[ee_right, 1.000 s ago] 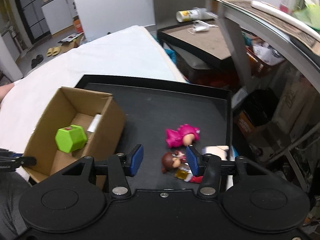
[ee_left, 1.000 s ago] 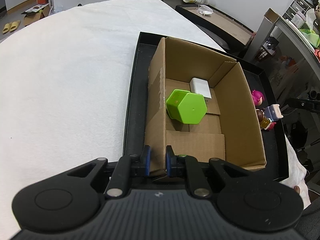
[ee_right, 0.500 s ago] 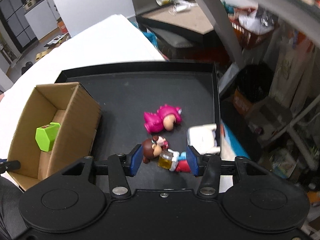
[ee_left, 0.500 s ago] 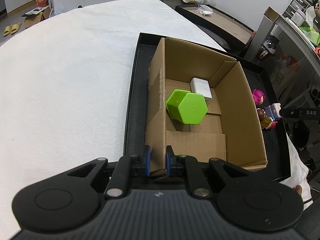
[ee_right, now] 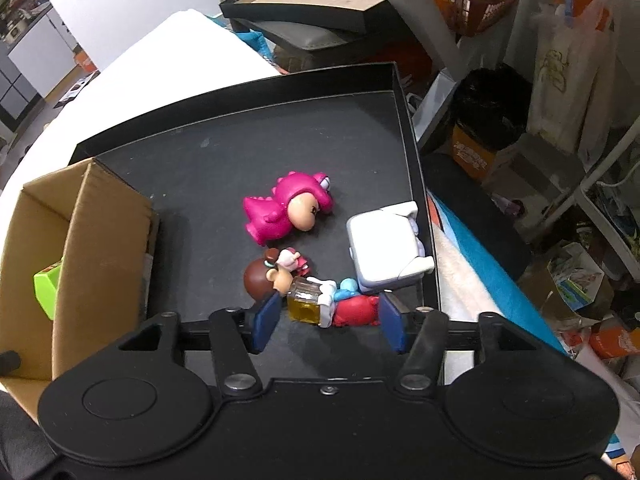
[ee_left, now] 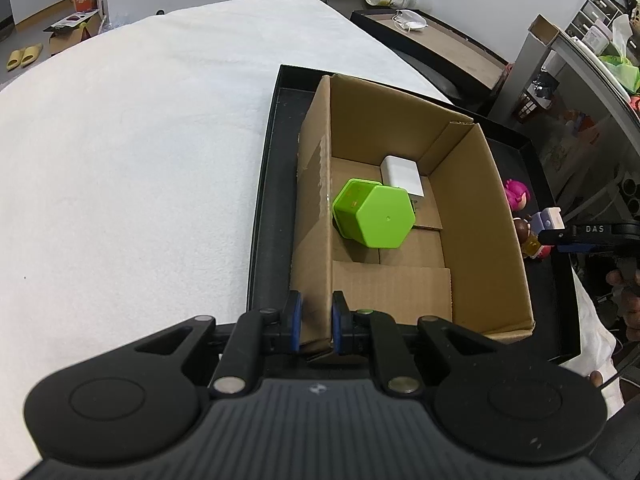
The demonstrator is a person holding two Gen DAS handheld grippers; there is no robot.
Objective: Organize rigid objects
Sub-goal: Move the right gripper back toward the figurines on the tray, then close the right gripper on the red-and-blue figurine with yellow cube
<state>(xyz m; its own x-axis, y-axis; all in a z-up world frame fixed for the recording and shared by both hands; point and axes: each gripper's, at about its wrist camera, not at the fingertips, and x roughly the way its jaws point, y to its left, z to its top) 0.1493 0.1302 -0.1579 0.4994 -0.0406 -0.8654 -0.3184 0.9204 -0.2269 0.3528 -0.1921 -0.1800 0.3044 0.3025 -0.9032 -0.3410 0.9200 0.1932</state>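
Left wrist view, item by item. My left gripper [ee_left: 316, 322] has its blue pads clamped on the near corner wall of the cardboard box [ee_left: 404, 136], one pad outside and one inside. The box stands open-topped in the black tray [ee_left: 262, 200], which rests on a white cloth-covered table [ee_left: 120, 160]. Inside the box: a green hexagonal container [ee_left: 374, 218] lying on its side against the left wall, and a white charger block [ee_left: 402, 176] just behind it, touching it, toward the far corner. Beyond the box's right wall I see the tops of the toys and one finger of my right gripper [ee_left: 560, 236] beside them.

Right wrist view. My right gripper [ee_right: 326, 322] is low over the tray floor [ee_right: 208, 168], jaws wide apart, straddling a brown-haired figurine [ee_right: 280, 274] that lies on its side holding a yellow translucent block [ee_right: 306, 304]; its red and blue parts lie between the pads. I cannot tell whether either pad touches it; nothing is gripped. A pink dinosaur-suit figurine [ee_right: 286, 212] lies on its side just beyond, close to the first figurine. A white cube-shaped toy [ee_right: 384, 248] sits near the tray's right rim, against the brown-haired figurine's blue part. The cardboard box [ee_right: 100, 240] stands at the left, well apart from the toys, with a sliver of the green container [ee_right: 48, 290] showing over its wall.
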